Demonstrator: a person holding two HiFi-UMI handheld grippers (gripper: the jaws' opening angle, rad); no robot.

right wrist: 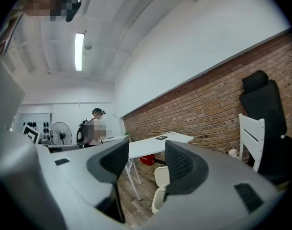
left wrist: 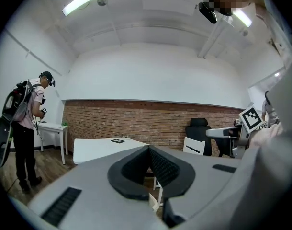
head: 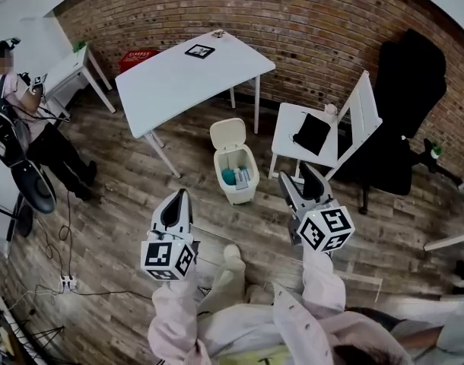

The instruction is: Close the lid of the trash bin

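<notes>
- The left hand-held gripper [head: 179, 198] is closed: in the left gripper view its ridged pads [left wrist: 158, 164] meet at the tips, with nothing between them.
- The right hand-held gripper [head: 300, 179] stands wide open. Its view shows only air between the jaws, and it touches nothing.
- Through that gap the bin [right wrist: 158, 200] shows, well apart from the jaws.
- In the head view the bin [head: 239, 195] stands on the wooden floor [head: 125, 211], just beside the white surface [head: 179, 82] and ahead of both grippers.
- Its lid [head: 227, 133] is upright and open, with things visible inside.
</notes>
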